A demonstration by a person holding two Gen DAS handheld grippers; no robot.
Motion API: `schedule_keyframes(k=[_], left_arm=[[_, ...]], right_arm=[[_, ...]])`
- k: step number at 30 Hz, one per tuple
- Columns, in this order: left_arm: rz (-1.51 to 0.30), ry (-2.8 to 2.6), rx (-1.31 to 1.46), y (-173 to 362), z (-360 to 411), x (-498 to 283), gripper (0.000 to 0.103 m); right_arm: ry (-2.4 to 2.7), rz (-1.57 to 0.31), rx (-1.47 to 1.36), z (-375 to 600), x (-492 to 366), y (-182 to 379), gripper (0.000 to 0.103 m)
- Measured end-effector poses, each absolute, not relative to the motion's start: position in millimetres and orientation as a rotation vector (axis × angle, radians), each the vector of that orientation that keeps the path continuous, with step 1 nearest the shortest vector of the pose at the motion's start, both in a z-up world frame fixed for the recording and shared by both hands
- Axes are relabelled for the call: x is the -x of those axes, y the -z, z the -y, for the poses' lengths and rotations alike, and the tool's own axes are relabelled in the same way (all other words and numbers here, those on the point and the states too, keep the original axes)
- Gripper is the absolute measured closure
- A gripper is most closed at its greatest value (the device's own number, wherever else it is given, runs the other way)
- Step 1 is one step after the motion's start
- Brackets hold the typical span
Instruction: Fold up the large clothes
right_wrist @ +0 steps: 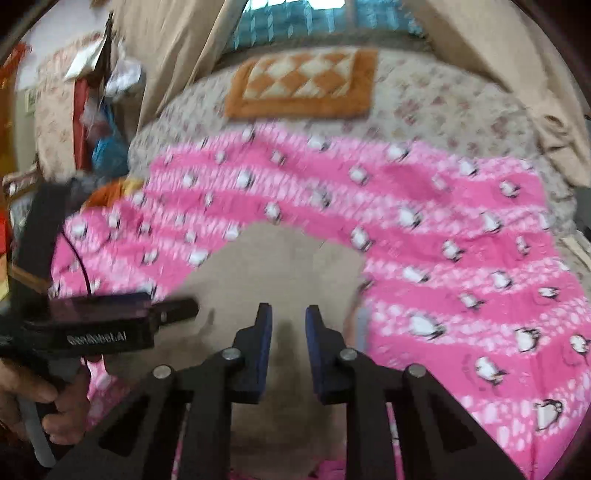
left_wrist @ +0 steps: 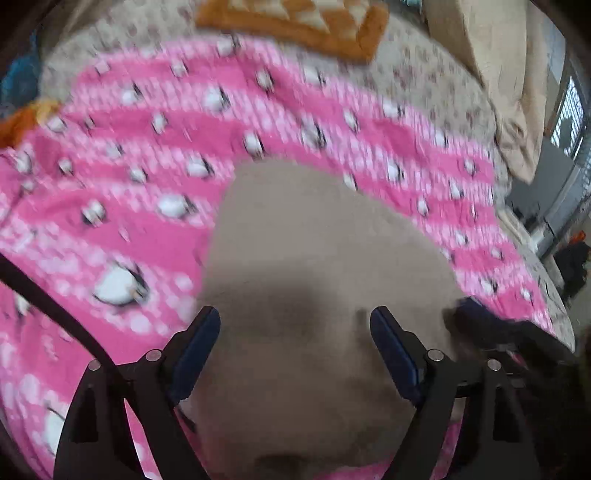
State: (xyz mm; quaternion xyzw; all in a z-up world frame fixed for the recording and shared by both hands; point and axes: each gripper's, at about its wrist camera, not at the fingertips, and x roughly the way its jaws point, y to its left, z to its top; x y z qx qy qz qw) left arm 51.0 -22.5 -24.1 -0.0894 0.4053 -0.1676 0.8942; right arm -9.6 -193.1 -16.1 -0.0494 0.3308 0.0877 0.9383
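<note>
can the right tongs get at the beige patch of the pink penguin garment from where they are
Probably yes: the right tongs are open and empty right over the beige patch of the pink garment, with nothing between them.

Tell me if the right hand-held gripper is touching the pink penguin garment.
Cannot tell. In the right wrist view, the right hand-held gripper is open over the beige lining of the pink penguin garment; blur hides any gap.

Soft daylight from the window, heavy motion blur, fisheye bending and dark vignetted corners
</note>
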Motion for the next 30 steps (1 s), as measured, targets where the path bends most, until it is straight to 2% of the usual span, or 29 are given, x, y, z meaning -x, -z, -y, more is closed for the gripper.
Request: schedule_keyframes(k=[2, 4, 10, 26, 29, 30], left_arm=[[-0.911, 0.344, 0.113, 40, 36, -57, 0.043], [-0.864, 0.294, 0.030, 38, 47, -50, 0.041], [-0.885, 0.305, 0.086, 39, 40, -55, 0.039], [-0.846, 0.291, 0.118, 39, 41, -50, 0.037], [-0.850, 0.282, 0.109, 37, 40, -48, 0.037], [-0.848, 0.278, 0.095, 33, 40, -42, 0.037]], right_arm=[[-0.130, -0.790, 0.038, 198, -1, 43, 0.087], [-0.129, -0.788, 0.027, 197, 1, 41, 0.082], [-0.156, -0.813, -0.004, 202, 2, 41, 0.074], [-0.155, -0.787, -0.003, 197, 11, 38, 0.067], [-0.153, -0.819, 0.007, 197, 19, 29, 0.062], [-0.150, -0.833, 0.001, 199, 23, 26, 0.057]])
